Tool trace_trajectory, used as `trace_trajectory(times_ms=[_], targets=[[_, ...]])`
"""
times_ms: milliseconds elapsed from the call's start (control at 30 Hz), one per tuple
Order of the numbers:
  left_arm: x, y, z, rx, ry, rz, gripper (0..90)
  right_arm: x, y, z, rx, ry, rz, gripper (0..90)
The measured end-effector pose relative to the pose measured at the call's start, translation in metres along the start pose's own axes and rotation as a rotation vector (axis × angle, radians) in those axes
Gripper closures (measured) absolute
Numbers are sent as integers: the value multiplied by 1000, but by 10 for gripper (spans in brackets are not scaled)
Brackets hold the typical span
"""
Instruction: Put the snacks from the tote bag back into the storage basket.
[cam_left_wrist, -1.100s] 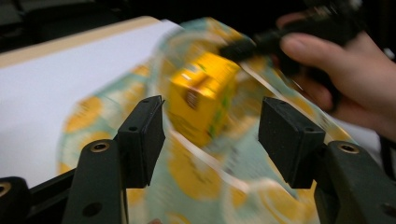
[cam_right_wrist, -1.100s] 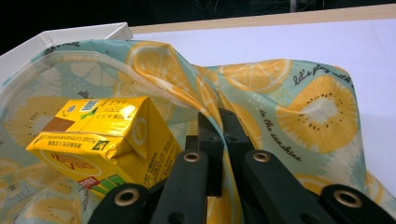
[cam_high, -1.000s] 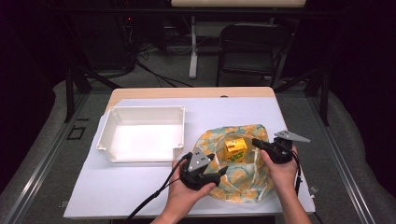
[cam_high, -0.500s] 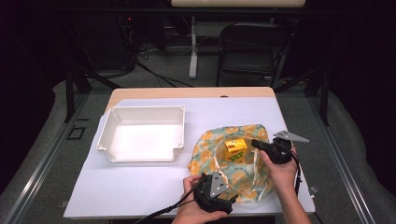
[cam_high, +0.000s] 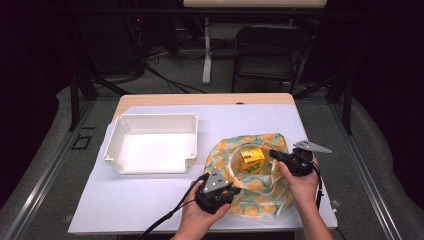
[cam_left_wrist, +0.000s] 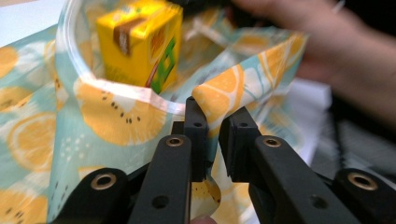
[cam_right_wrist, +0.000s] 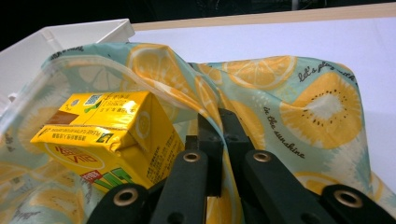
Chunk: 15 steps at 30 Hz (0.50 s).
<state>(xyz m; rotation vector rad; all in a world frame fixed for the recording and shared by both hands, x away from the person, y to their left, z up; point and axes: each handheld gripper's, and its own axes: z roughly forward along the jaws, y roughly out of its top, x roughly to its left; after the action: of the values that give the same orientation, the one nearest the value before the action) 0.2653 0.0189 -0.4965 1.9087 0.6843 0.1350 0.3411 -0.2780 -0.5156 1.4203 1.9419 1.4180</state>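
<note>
From above: left gripper (cam_high: 234, 190) on the near rim of a cloth bag (cam_high: 260, 202), jaws just closed in, cloth pinched between them. Right gripper (cam_high: 274, 154) clamped fully on the far rim. Juice box (cam_high: 251, 159) inside the bag's mouth, between both tips, nearer the right one. Rigid white plastic tray (cam_high: 150, 167) well apart, beyond the left gripper.

Along the left jaws: thin, limp printed cloth with a glossy clear lining, gripped only at an edge fold. Likely to slip out under a hard pull, collapsing the mouth onto the box.

Along the right jaws: smooth, sharp-cornered carton, tilted, just beside the tips. Could topple or snag the lining with uneven spreading.
</note>
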Motion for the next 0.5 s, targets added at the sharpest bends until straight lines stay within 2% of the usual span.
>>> trace_trajectory(times_ms=[133, 200, 267, 300, 333, 400, 500], targets=[[7, 9, -6, -19, -1, -12, 868, 2, 1, -2, -2, 1, -13, 900], [12, 15, -7, -33, 23, -26, 892, 1, 1, -2, -3, 3, -12, 899], [14, 18, -7, -39, 26, -32, 899, 1, 1, -2, -6, 7, -11, 897], [21, 26, -5, -53, 53, -44, 900, 0, 1, -3, -14, 6, -3, 886], [25, 29, -3, -54, 62, -53, 900, 0, 2, -4, -18, 8, -1, 874], [33, 35, 3, -62, 78, -78, 900, -2, 3, -6, -19, 43, 2, 802], [48, 42, 12, -71, 111, -129, 900, 1, 4, -13, -42, 58, -25, 599]])
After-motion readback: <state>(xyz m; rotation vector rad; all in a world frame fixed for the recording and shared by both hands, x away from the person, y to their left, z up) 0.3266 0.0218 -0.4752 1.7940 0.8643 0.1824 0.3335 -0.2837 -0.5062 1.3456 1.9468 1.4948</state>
